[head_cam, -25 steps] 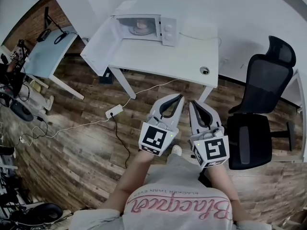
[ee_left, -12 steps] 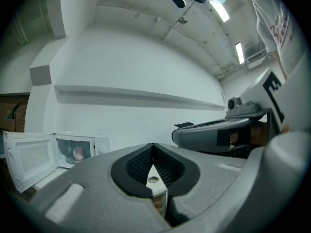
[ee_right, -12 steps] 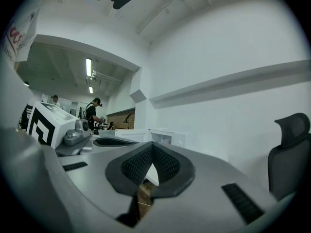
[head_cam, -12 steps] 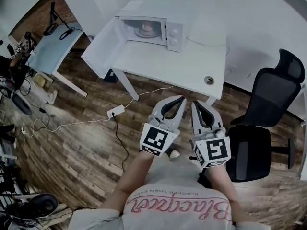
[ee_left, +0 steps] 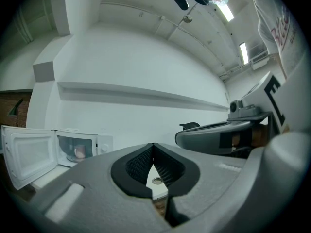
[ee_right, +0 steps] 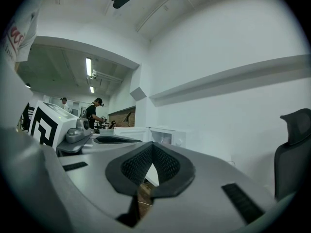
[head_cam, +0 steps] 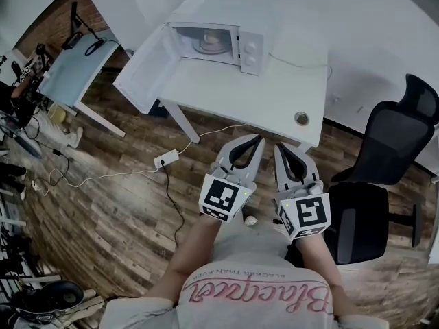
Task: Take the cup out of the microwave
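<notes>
A white microwave (head_cam: 223, 40) stands at the back left of a white table (head_cam: 267, 98), its door (head_cam: 145, 70) swung wide open to the left. Inside it, on the turntable, sits a pinkish cup (head_cam: 210, 41); the left gripper view shows the cup (ee_left: 79, 152) small and far off. My left gripper (head_cam: 256, 140) and right gripper (head_cam: 280, 147) are held side by side over the floor, short of the table's front edge. Both are shut with tips touching and hold nothing. The jaws meet in the left gripper view (ee_left: 153, 144) and in the right gripper view (ee_right: 152, 143).
A black office chair (head_cam: 384, 177) stands to the right of the table. A power strip (head_cam: 164, 160) with cables lies on the wooden floor at left. A blue-grey desk (head_cam: 72, 74) is further left. People (ee_right: 95, 111) stand far off.
The table and microwave have slid a little lower and nearer in the head view. Both grippers remain shut and close together in front of the body.
</notes>
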Tool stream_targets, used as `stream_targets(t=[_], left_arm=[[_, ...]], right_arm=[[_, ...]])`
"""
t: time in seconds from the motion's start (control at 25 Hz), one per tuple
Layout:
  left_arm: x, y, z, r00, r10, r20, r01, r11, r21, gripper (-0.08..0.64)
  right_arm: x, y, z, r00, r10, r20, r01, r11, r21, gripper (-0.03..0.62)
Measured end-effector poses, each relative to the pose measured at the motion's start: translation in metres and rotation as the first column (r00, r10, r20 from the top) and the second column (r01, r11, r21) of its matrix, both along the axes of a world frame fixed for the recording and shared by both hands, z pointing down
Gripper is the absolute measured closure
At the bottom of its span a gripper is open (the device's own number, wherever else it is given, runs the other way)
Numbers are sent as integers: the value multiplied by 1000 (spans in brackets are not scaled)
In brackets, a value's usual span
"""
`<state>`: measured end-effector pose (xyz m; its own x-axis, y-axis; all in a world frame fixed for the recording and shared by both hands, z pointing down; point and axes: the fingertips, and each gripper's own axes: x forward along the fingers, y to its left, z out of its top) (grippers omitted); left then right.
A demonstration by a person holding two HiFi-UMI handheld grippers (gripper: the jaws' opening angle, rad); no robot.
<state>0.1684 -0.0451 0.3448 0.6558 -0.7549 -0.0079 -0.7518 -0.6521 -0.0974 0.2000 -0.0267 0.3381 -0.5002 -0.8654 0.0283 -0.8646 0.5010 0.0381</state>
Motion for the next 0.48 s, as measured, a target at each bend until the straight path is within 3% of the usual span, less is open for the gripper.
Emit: stream_targets(t=[0.48], left_arm=[[-21, -57, 5, 1000, -15, -8, 15, 1000, -3, 557]], right_arm=[[-13, -55, -1, 1000, 3, -18, -3, 1000, 12, 583]])
